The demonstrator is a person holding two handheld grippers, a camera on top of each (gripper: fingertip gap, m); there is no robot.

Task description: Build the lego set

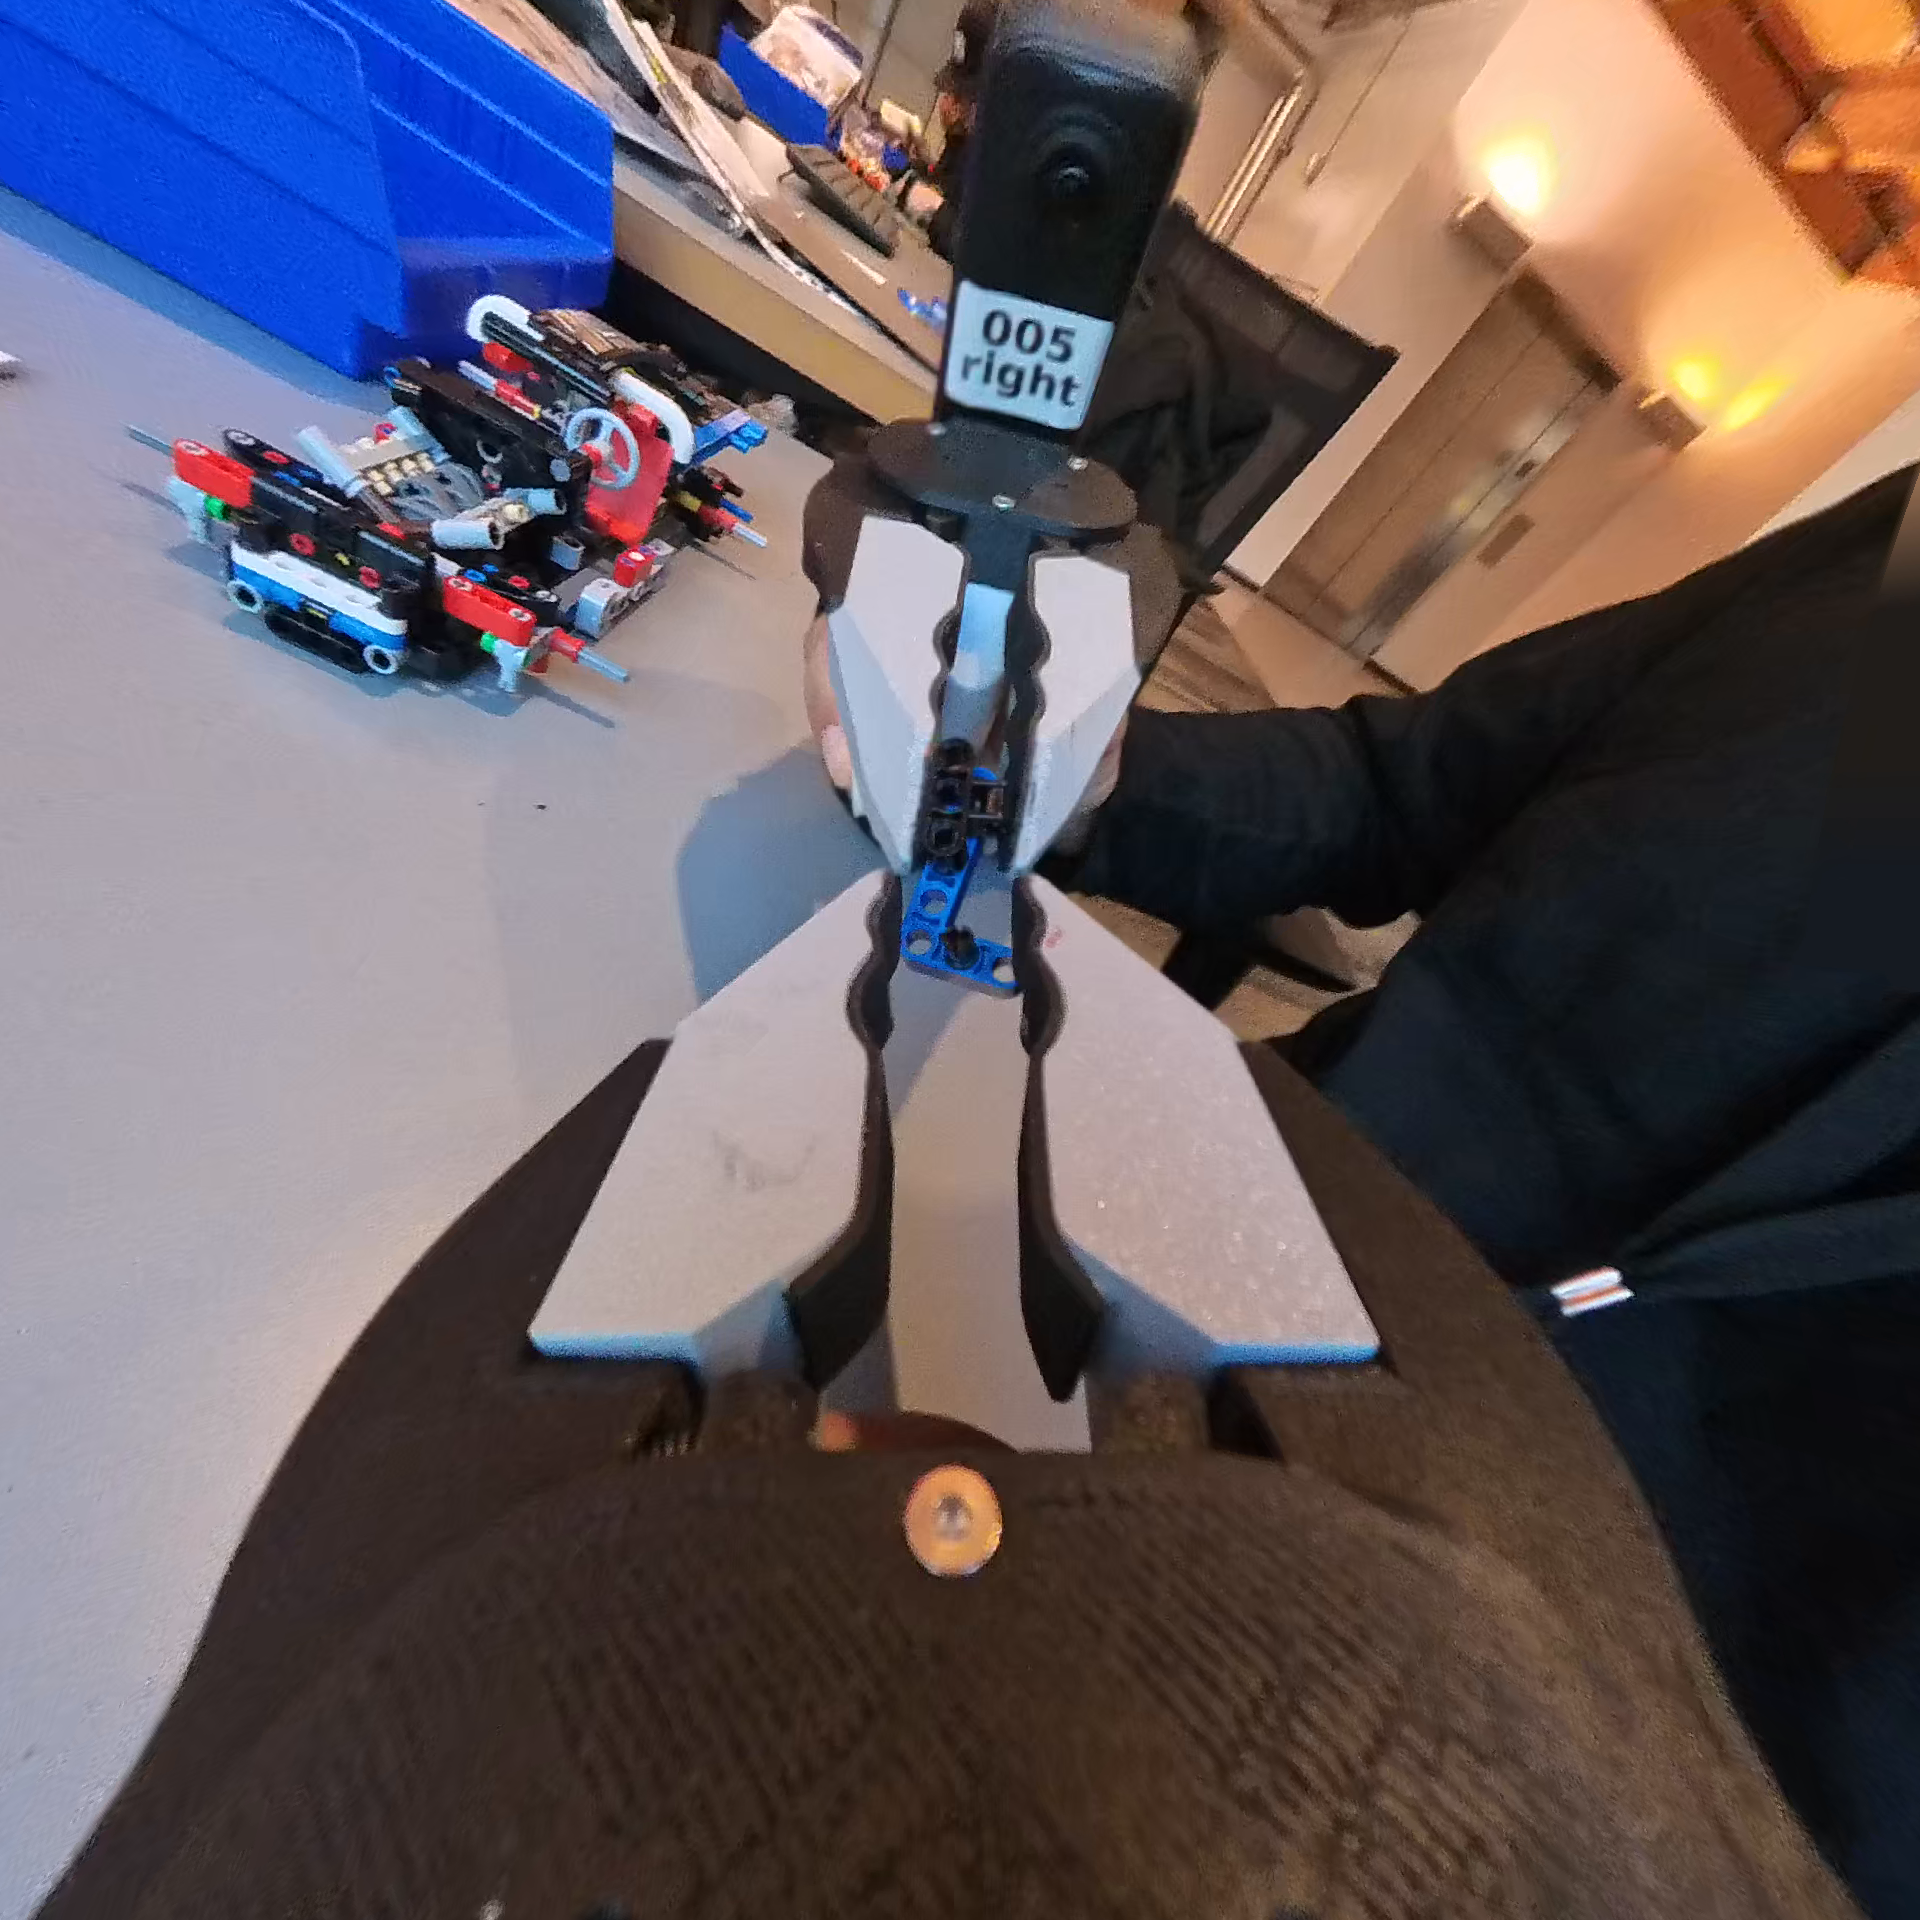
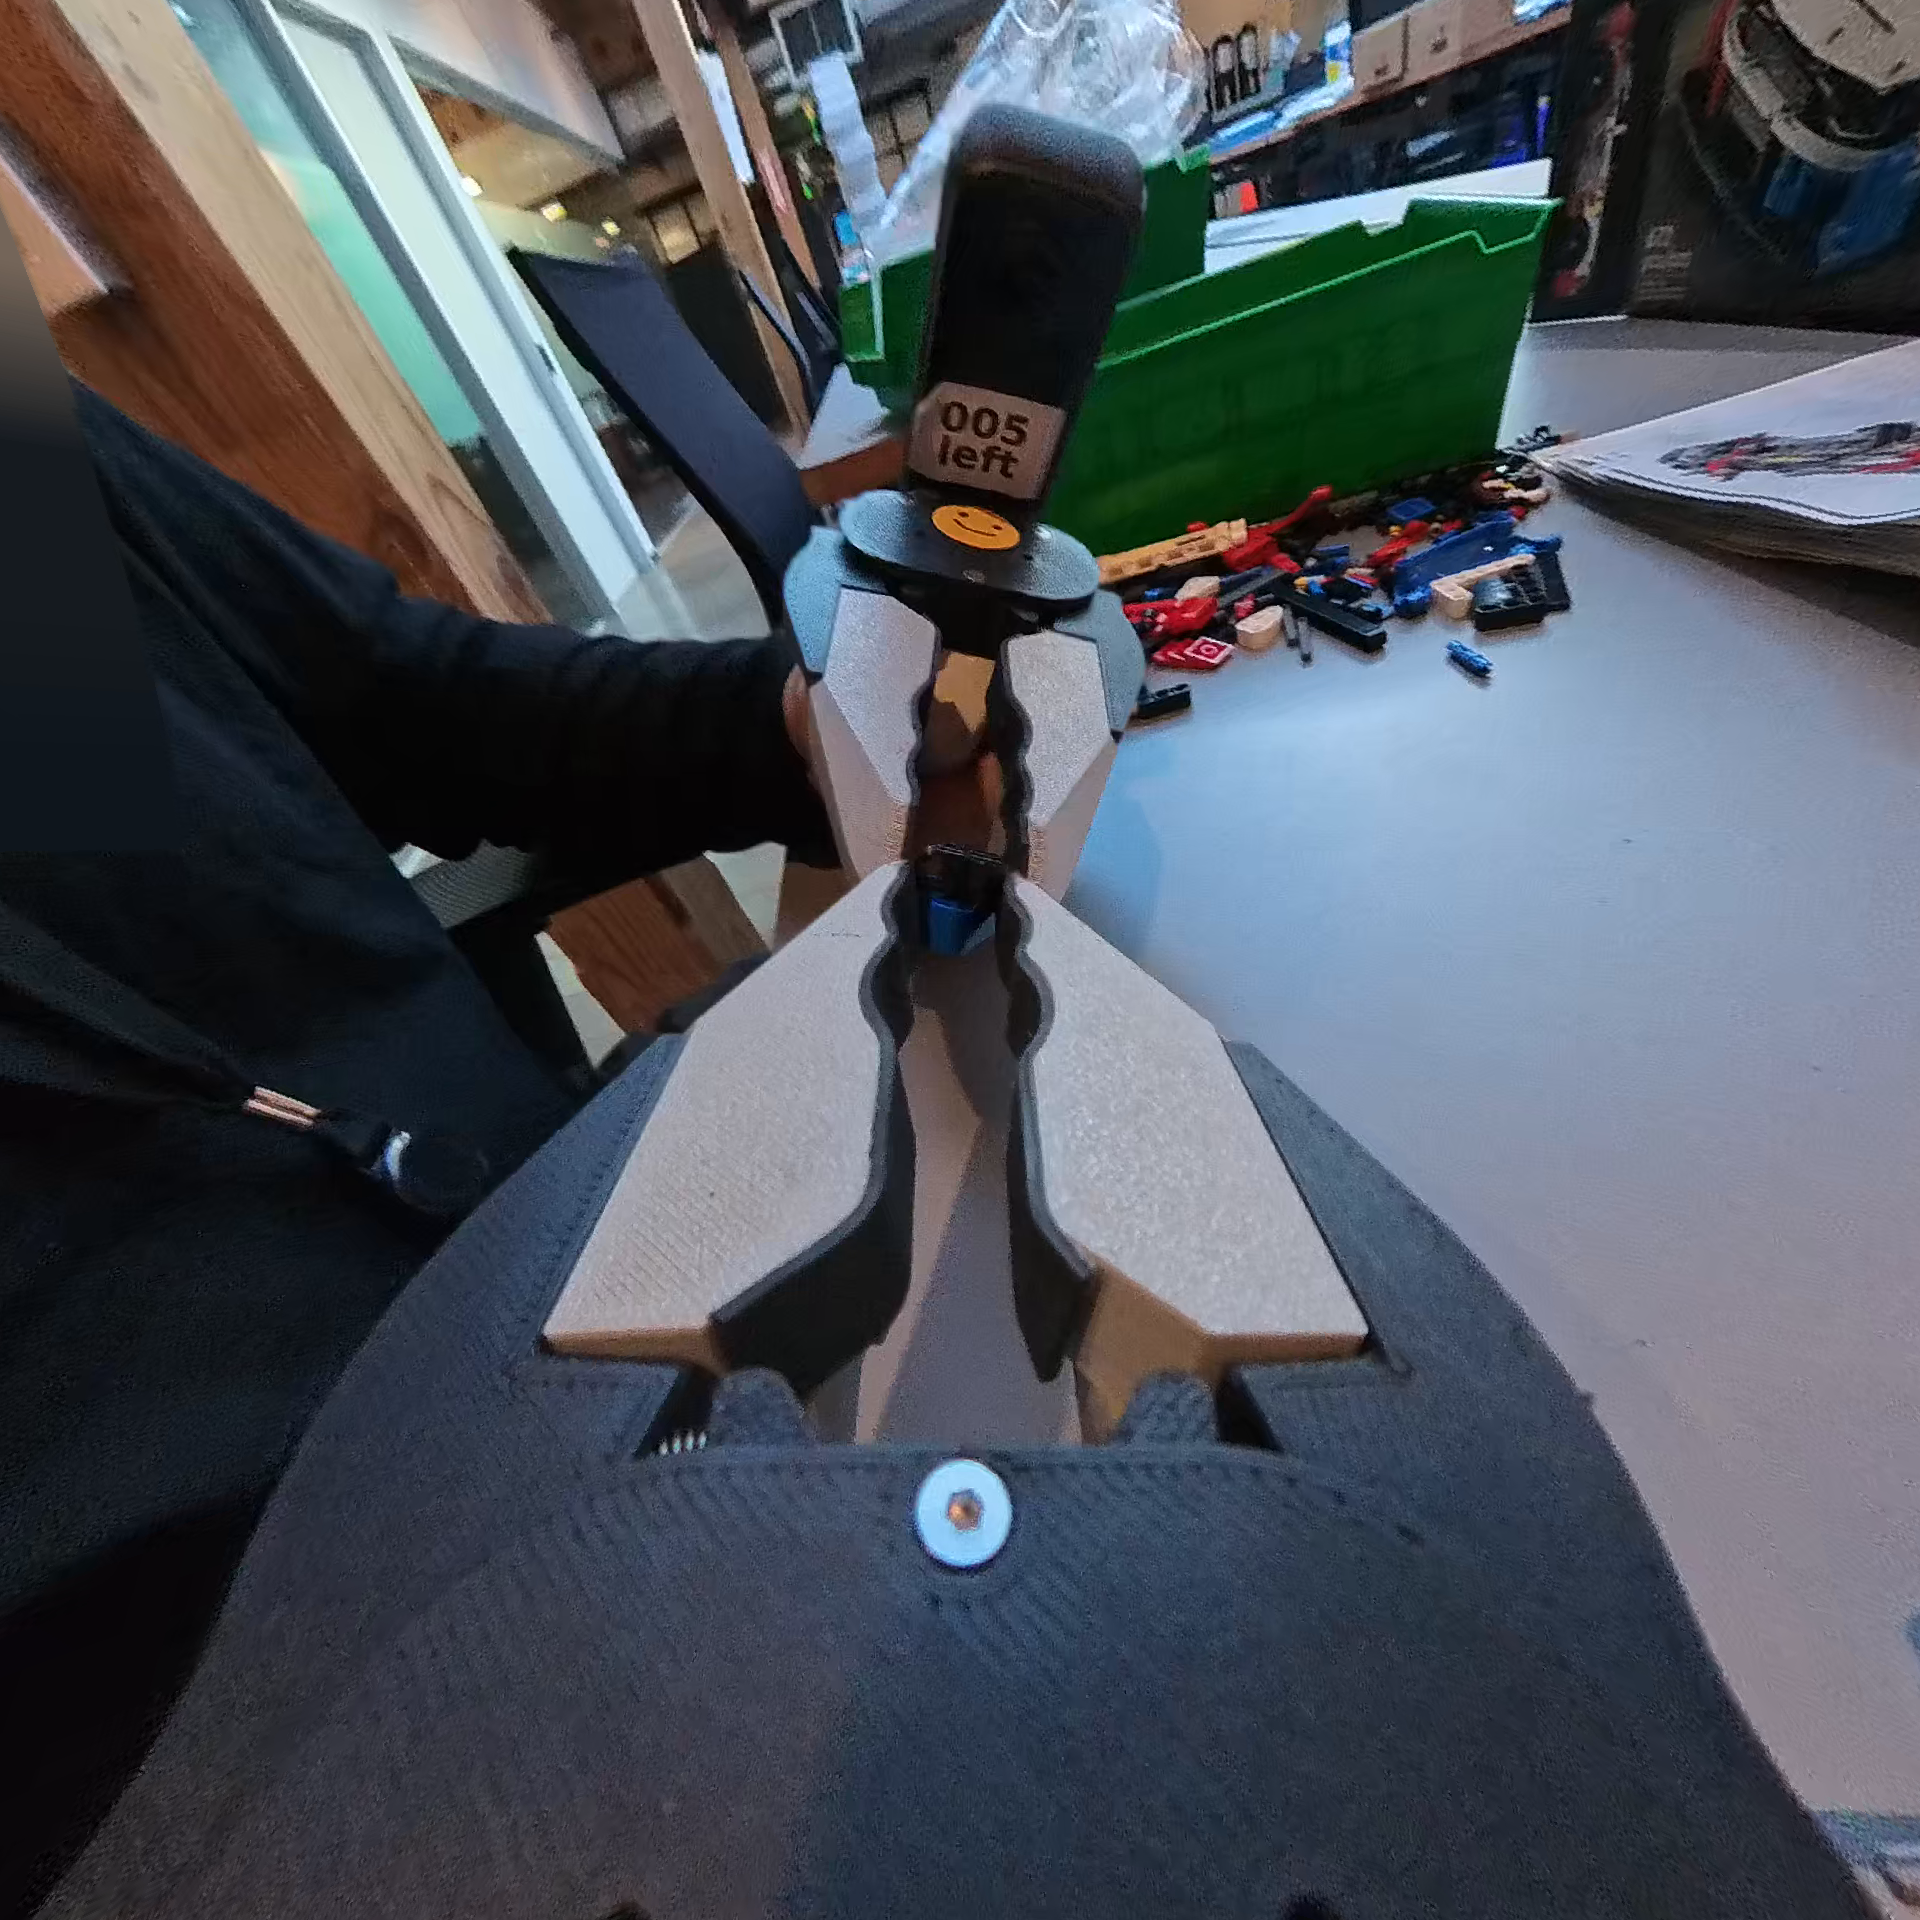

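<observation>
My two grippers meet tip to tip above the grey table (image 1: pixel 312 987). In the left wrist view, my left gripper (image 1: pixel 953 920) is shut on a blue L-shaped beam (image 1: pixel 940 914) that carries a black pin. My right gripper (image 1: pixel 961 842) faces it, shut on a small black connector piece (image 1: pixel 951 795) that touches the beam's upper end. In the right wrist view, my right gripper (image 2: pixel 951 909) shows a blue and black piece (image 2: pixel 951 920) between its tips. The left gripper (image 2: pixel 961 860) stands right behind it. The join itself is mostly hidden.
A partly built Lego model (image 1: pixel 447 520) lies at the far left by a blue bin (image 1: pixel 312 156). Loose pieces (image 2: pixel 1351 582) lie before a green bin (image 2: pixel 1299 384), with an instruction booklet (image 2: pixel 1766 468) at the right. The person's black sleeves are close. My left and right fingertips are right by each other.
</observation>
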